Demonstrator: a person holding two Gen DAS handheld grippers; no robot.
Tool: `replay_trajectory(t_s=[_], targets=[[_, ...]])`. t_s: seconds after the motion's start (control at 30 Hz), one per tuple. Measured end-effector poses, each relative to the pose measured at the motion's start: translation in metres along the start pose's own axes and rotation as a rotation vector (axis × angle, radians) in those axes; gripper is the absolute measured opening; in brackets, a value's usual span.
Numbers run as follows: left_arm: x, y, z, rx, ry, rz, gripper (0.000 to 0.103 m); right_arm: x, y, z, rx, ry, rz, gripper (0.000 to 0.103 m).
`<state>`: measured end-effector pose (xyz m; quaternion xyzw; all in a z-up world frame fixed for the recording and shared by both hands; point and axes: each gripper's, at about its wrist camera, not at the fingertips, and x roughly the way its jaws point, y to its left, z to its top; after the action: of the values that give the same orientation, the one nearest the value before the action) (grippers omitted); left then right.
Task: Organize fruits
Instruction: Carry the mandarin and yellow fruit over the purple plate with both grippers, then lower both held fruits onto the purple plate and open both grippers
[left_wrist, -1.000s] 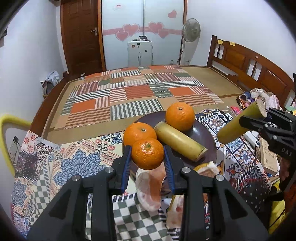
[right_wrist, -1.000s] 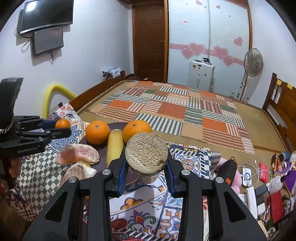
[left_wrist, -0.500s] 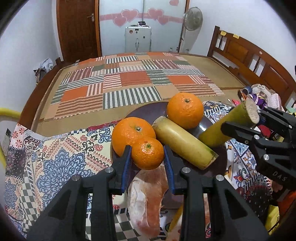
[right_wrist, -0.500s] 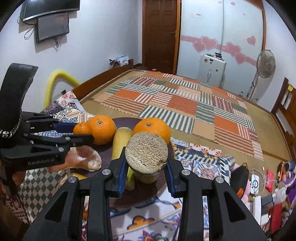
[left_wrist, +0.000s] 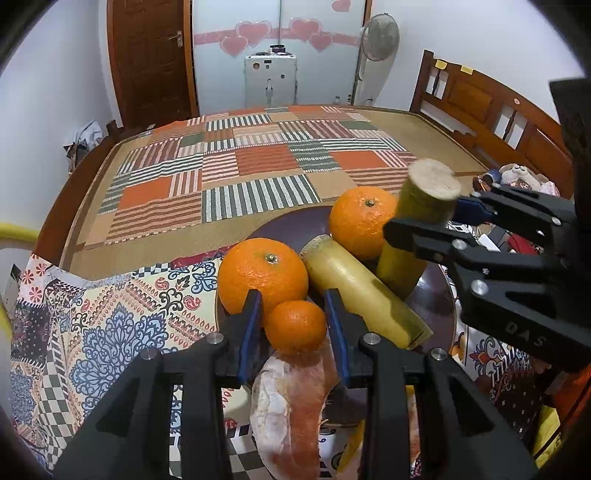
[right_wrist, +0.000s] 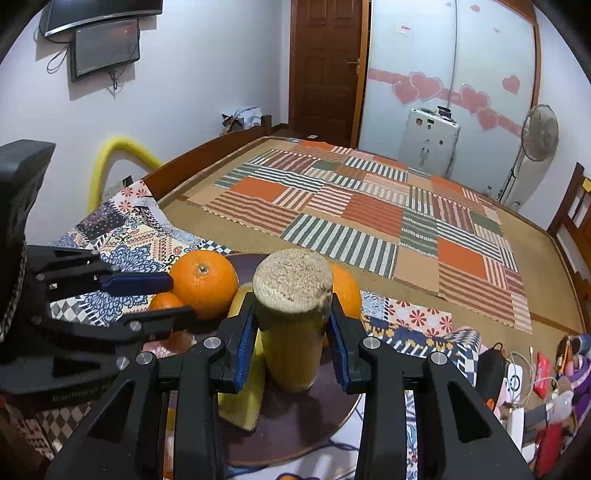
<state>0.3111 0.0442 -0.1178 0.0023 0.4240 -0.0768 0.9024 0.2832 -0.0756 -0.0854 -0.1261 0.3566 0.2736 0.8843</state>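
Note:
A dark round plate (left_wrist: 295, 225) holds two big oranges (left_wrist: 263, 275) (left_wrist: 360, 221) and a lying yellow sugarcane piece (left_wrist: 364, 291). My left gripper (left_wrist: 293, 325) holds a small orange (left_wrist: 294, 326) between its blue pads at the plate's near edge; the pads look slightly apart from it. My right gripper (right_wrist: 291, 332) is shut on a second sugarcane piece (right_wrist: 291, 321), standing upright with its lower end on the plate (right_wrist: 295, 417). It also shows in the left wrist view (left_wrist: 417, 225). The small orange shows in the right wrist view (right_wrist: 164, 301).
Peeled pomelo segments (left_wrist: 295, 410) lie on the patterned cloth (left_wrist: 110, 314) just before the plate. A striped patchwork mat (left_wrist: 251, 166) covers the bed beyond. A wooden headboard (left_wrist: 491, 110) and clutter (right_wrist: 535, 376) stand at the right.
Both grippers moved forward and down to the plate. The small orange came down beside the big orange. The sugarcane piece swung upright and now rests on the plate.

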Motion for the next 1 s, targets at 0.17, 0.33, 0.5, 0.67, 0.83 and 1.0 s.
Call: replay_trajectory(t_s=[0.17,0.33,0.5,0.67,0.83,1.0], targets=[[-0.001,0.005,-0.002,-0.022,0.004,-0.021,0.034,0.006,0.009,0.004,-0.039,0.008,-0.017,0.033],[-0.006,0.007,-0.005,-0.028,-0.002,-0.029,0.034,0.010,0.020,0.008,-0.085,0.016,-0.036,0.034],[-0.012,0.006,-0.009,-0.021,-0.012,-0.019,0.037,0.010,0.020,0.007,-0.077,0.025,-0.004,0.037],[-0.019,0.009,-0.014,-0.023,-0.026,-0.017,0.038,0.010,0.030,0.005,-0.123,0.037,0.009,0.040],[-0.024,0.015,-0.018,-0.027,-0.031,-0.002,0.040,0.009,0.032,0.004,-0.122,0.055,0.026,0.044],[-0.032,0.019,-0.020,-0.045,-0.039,0.004,0.040,0.000,0.034,0.000,-0.121,0.050,0.035,0.047]])
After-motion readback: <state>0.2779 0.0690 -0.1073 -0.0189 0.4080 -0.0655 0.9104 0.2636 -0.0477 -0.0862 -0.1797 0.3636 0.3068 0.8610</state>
